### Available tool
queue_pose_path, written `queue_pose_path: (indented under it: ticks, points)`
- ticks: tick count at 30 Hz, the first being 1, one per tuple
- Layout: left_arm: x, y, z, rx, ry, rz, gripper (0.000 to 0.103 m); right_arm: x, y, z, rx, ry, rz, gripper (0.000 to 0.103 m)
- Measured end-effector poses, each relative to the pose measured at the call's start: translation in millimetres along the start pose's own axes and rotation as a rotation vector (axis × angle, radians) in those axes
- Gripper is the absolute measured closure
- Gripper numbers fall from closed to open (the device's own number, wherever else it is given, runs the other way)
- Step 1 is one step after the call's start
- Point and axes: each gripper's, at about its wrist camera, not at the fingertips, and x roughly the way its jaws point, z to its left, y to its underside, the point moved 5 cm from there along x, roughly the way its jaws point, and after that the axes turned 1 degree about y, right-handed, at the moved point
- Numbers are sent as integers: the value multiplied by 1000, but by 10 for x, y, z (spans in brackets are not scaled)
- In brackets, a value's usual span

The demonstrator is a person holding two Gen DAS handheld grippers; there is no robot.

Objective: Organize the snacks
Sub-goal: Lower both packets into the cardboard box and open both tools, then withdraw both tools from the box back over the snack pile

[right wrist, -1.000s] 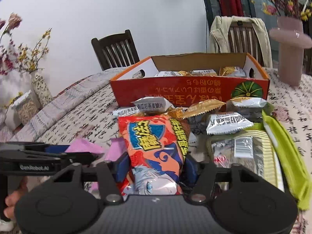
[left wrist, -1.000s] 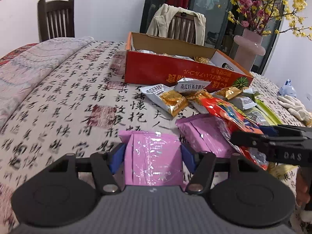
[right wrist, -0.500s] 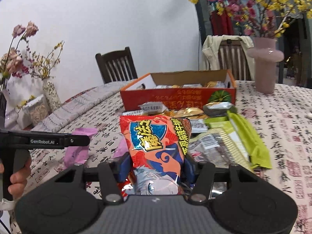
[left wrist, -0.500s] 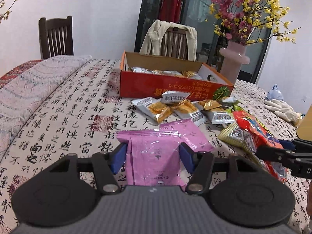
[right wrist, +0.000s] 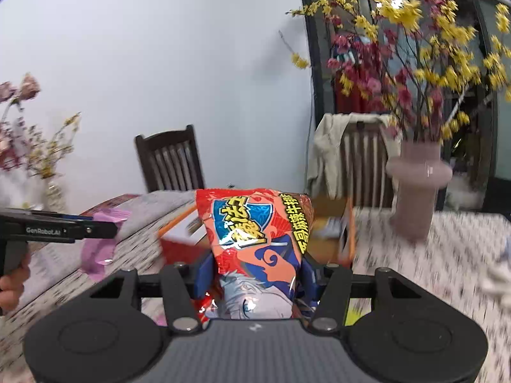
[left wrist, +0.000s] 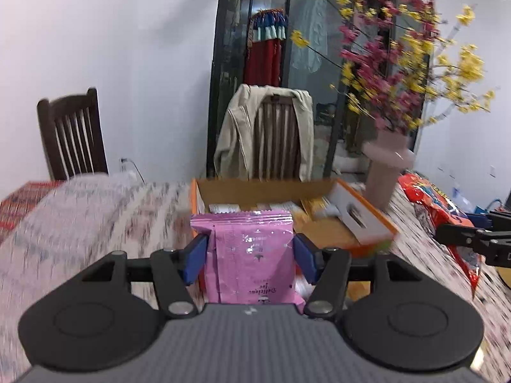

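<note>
My left gripper (left wrist: 250,260) is shut on a pink snack packet (left wrist: 252,255) and holds it in the air just in front of the open orange cardboard box (left wrist: 361,223), which has several snacks inside. My right gripper (right wrist: 255,274) is shut on a red-orange snack bag (right wrist: 255,233) with blue and yellow print, held up in front of the same box (right wrist: 179,239). The left gripper with the pink packet (right wrist: 102,245) shows at the left of the right wrist view. The red bag (left wrist: 440,210) shows at the right of the left wrist view.
A pink vase (right wrist: 415,185) of red and yellow blossoms stands right of the box. Two wooden chairs (left wrist: 73,140) stand behind the table, one draped with a beige jacket (left wrist: 265,131). The patterned tablecloth (right wrist: 431,255) is blurred.
Both grippers have lifted their packets off the table and moved forward toward the orange box. The loose snacks on the table have dropped out of view.
</note>
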Motion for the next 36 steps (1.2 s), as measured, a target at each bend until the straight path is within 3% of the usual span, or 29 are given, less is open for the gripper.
queue_pose_path:
  ticks: [7,10,17,26,31,36]
  points:
    - [1113,-363,254,-69,-5,113,43,1116,-509,-414,39,48,58,49]
    - [1496,-446,335,-77,-7,146,43,1605,-610,-601,64,86,125,49]
    - [2242,-364,475,-104,-28,243,43,2351,-426,-797,38,208,256,49]
    - [2428,-216,384,-54,-44,249,41,2538,-104,-612,-117,293,318,49]
    - [2269,-261,392,-53,-37,245,39,2552,-57,-543,-127,295,338,40]
    - [1962,-385,366,-46,-38,214,36,2340,-220,-520,-113,288,299,36]
